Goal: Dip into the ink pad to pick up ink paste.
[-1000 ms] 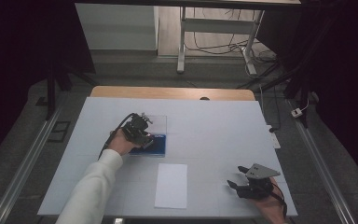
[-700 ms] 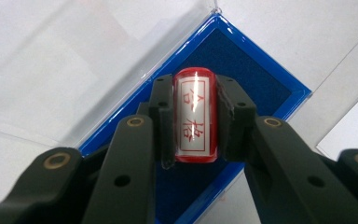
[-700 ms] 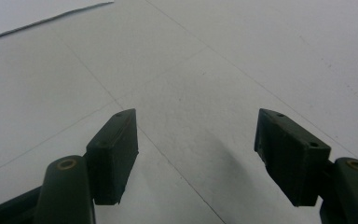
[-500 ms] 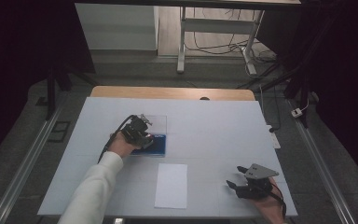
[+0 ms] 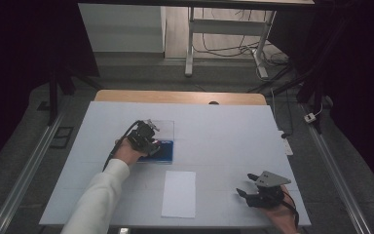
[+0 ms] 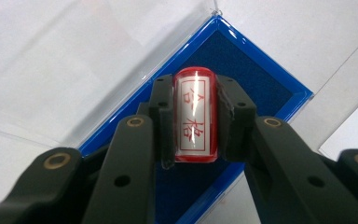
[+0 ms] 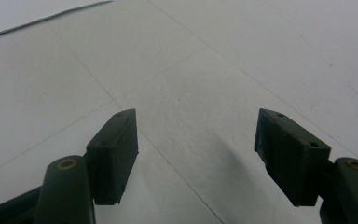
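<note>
Between our left gripper's [image 6: 195, 116] two black pads we see a red stamp [image 6: 195, 115], clamped on both sides. Its clear window faces the camera and shows a white label with red characters. The stamp stands over the dark blue felt of an ink pad [image 6: 256, 79], which sits in a bright blue tray whose clear lid lies folded open beyond it. Whether the stamp's lower end touches the felt, we cannot tell.

From above, we see the left gripper [image 5: 145, 138] over that same ink pad [image 5: 164, 151], at the left of the middle of the white table [image 5: 233, 131], with the clear lid [image 5: 165, 127] lying flat on the far side of the blue tray. Nothing else lies in the tray.

Our right gripper's [image 7: 196, 154] pads stand wide apart with nothing between them, just bare table surface below. In the high view the right gripper [image 5: 253, 194] rests near the table's near right corner, well apart from the ink pad.

A white sheet of paper [image 5: 179, 193] lies flat between the two grippers, just nearer to us than the ink pad and not touching it.
</note>
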A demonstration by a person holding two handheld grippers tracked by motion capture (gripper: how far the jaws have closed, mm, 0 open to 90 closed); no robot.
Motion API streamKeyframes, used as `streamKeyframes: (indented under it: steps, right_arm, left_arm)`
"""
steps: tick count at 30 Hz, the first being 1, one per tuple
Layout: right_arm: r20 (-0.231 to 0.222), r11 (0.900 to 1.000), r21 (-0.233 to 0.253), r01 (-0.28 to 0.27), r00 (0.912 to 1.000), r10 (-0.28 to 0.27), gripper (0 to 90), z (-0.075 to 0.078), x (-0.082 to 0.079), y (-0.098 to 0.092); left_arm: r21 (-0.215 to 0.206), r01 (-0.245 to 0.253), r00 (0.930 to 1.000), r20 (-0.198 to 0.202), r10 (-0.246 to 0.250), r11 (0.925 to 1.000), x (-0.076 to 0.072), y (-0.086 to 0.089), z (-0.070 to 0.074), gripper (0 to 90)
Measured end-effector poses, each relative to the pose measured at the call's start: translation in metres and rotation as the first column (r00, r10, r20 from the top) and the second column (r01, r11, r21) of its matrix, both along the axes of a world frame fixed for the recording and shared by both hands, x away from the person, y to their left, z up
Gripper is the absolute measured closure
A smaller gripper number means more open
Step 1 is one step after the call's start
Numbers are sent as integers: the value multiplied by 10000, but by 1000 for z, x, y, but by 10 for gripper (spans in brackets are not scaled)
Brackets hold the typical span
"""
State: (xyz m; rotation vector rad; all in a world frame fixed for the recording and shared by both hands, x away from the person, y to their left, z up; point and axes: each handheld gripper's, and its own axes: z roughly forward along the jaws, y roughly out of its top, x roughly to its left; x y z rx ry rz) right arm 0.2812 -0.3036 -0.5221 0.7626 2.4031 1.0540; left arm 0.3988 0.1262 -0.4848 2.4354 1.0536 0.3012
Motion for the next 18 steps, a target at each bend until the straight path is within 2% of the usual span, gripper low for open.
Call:
streamKeyframes:
  steps: [5, 10, 15, 18]
  right_arm:
    - [-8, 10000, 27, 11, 10000, -11, 298, 0, 0, 0]
    - [4, 10000, 52, 4, 10000, -4, 298, 0, 0, 0]
    - [30, 10000, 85, 25, 10000, -26, 298, 1, -1, -2]
    - [34, 9999, 142, 89, 10000, -90, 299, 1, -1, -3]
  left_arm:
    - [75, 5, 10000, 20, -6, 10000, 0, -1, 0, 708]
    - [-24, 67, 10000, 48, -67, 10000, 1, 1, 3, 705]
    - [-675, -9, 9994, 344, 32, 9977, -3, 4, 13, 701]
    - [-845, 122, 9988, 487, -81, 9964, -8, 3, 21, 700]
